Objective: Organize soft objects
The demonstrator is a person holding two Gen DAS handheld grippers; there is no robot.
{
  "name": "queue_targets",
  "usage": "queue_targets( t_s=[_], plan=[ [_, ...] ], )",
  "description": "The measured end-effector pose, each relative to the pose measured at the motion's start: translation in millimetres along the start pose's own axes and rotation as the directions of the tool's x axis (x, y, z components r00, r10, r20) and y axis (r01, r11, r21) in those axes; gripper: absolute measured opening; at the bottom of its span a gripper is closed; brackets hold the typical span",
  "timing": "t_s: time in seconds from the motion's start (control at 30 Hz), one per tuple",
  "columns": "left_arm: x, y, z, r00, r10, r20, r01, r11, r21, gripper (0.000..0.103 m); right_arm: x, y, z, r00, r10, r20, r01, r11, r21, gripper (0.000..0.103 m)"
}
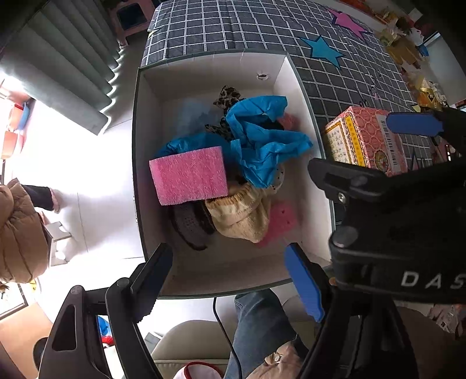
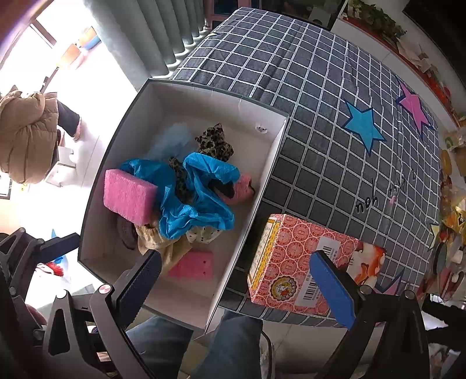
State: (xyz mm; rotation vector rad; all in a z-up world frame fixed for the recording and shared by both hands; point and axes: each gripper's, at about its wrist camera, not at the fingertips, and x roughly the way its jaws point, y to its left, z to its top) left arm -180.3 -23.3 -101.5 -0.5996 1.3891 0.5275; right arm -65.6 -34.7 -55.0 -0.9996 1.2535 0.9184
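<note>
Soft things lie heaped in a white open box (image 1: pixel 151 116) set on a grid-patterned dark cloth (image 1: pixel 233 26) with a blue star (image 1: pixel 321 49) and a pink star (image 1: pixel 348 22) on it. In the left wrist view the left gripper (image 1: pixel 230 272) hangs over the near end of the box, its fingers spread wide with nothing between them; the black finger (image 1: pixel 151 280) stands at the box's near left corner, the blue-padded finger (image 1: pixel 304 282) at its near right.

Beyond the black finger, a pink sponge (image 1: pixel 189 175) rests on top of the heap. Just past it, between the two fingers' lines, sit a dark knitted piece (image 1: pixel 189 227) and a beige knitted piece (image 1: pixel 241 218). Farther out lies crumpled blue sheet (image 1: pixel 262 137) over a leopard-print cloth (image 1: pixel 228 97). A smaller pink sponge (image 1: pixel 279 221) lies on the box floor just ahead of the blue finger.

In the right wrist view the right gripper (image 2: pixel 236 280) is also wide apart and empty: its black finger (image 2: pixel 139 280) over the box's near edge, its blue finger (image 2: pixel 332 288) over a red patterned carton (image 2: pixel 291 250) standing on the cloth just outside the box's right wall.
</note>
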Motion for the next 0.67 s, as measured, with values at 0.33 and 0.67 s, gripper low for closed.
queue_targets(
  t_s=[0.33, 0.67],
  plan=[
    [5, 0, -6, 1.000, -0.007, -0.011, 0.007, 1.000, -0.009, 0.082, 4, 6, -6, 1.000, -0.004, -0.013, 0.003, 1.000, -0.024, 0.102],
    [-2, 11, -10, 0.998, -0.051, 0.043, 0.053, 0.997, -0.052, 0.082, 7, 9, -7, 1.000, -0.003, -0.018, 0.002, 1.000, -0.027, 0.102]
  ],
)
